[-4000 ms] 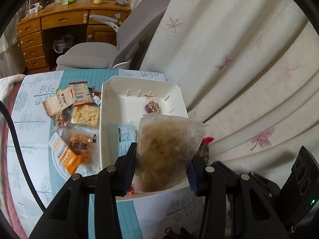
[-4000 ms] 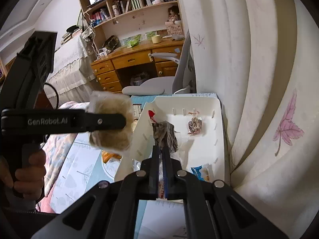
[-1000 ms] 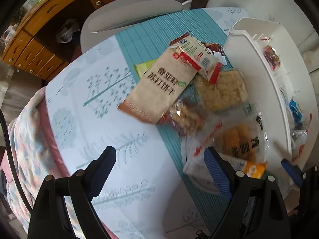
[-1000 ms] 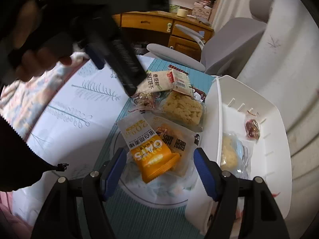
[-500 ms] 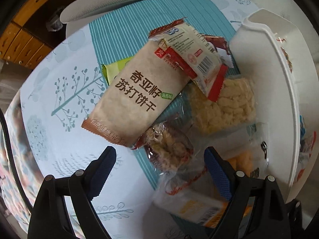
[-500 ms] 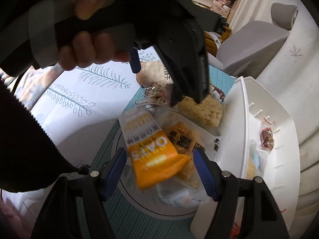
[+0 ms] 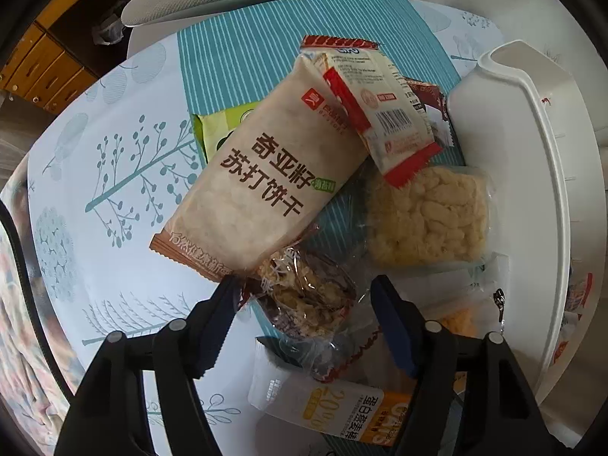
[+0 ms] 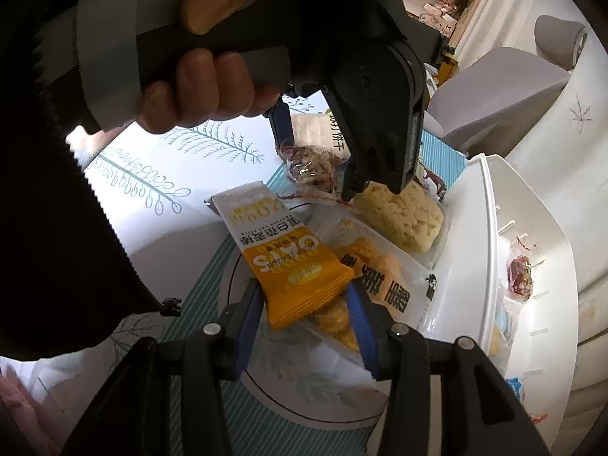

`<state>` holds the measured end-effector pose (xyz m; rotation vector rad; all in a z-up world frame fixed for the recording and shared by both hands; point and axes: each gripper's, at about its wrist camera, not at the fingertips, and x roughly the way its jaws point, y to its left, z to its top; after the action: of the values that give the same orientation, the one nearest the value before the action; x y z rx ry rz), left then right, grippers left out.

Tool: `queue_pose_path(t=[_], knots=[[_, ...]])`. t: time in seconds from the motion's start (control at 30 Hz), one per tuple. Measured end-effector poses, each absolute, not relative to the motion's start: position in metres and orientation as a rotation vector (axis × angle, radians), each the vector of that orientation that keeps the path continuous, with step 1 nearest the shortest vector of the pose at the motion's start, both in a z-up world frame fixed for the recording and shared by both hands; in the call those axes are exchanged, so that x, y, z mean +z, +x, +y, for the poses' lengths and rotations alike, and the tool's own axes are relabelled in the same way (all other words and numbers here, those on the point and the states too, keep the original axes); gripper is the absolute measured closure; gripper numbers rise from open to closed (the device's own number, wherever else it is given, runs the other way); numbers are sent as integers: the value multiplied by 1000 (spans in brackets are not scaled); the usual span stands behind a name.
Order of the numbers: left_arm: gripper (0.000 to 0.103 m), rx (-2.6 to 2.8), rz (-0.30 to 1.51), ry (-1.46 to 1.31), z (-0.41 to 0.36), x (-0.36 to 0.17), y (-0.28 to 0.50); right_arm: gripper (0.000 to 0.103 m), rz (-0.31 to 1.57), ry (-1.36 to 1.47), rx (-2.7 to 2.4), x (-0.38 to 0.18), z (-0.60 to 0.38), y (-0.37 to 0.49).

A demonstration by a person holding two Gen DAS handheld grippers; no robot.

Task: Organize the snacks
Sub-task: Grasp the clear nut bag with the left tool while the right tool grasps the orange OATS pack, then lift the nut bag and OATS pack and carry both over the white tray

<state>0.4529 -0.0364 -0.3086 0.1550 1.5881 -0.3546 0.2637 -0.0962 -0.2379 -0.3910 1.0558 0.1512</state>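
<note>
**Right tool** point(image 8: 303, 294): closing, pointed steeply down at the surface point(image 8: 163, 174).
- Brackets the orange oat bar point(image 8: 300, 266) at its near, crimped end. Touches both long edges with the pads; not lifted off the pile.
- Judged light and fairly stiff: slick foil outside, solid slab inside, so should tolerate a firm pinch across the width.
- Better taken a little further in than the crimp, where bare foil could slide out of the pads.
- Rests partly on a clear pack of yellow puffs point(image 8: 361, 254), just beyond the right pad. Likely to drag that pack along if the film snags.

**Left tool** point(image 7: 304, 285): closing, pointed straight down.
- Straddles the clear-wrapped oat cluster point(image 7: 304, 300), which sits between the jaws.
- Meets the crinkled film at the left pad and stops just short of the lump at the right pad, so no firm grip yet.
- Judged light, crumbly and loose inside slippery film. Calls for a gentle squeeze on the lump itself, not on the loose film ends.
- Sits tucked partly under the corner of the beige cracker pack point(image 7: 266, 174), just beyond the tool tips. Expect that pack to shift on the lift.

**Further out**
- Beyond the left tool and to its right: pale puffed-rice block point(image 7: 429, 216), soft-looking, close against the bin wall.
- Right of both tools: white bin point(image 7: 532, 190), with a few wrapped snacks already inside. Presumably the destination for both pieces.
</note>
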Motion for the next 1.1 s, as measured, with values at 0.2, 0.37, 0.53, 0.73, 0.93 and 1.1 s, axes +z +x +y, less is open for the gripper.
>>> queue_pose_path(t=[0.2,0.37,0.53,0.73,0.93,1.1], knots=[[42,-337,1601,129,-12,-307,443,46,1049,-421,143,-237,-90,263],[42,-312,1605,105,14,-300,434,40,1027,-423,159,-232,-86,261],[42,-276,1602,54,48,-287,423,40,1013,-454,207,-236,-76,263],[42,-221,1591,6,90,-276,405,40,1011,-501,220,-245,-62,270],[42,-156,1586,-44,124,-265,378,46,1049,-492,225,-254,-68,284],[42,-114,1580,-76,146,-255,356,59,1071,-526,242,-255,-62,281]])
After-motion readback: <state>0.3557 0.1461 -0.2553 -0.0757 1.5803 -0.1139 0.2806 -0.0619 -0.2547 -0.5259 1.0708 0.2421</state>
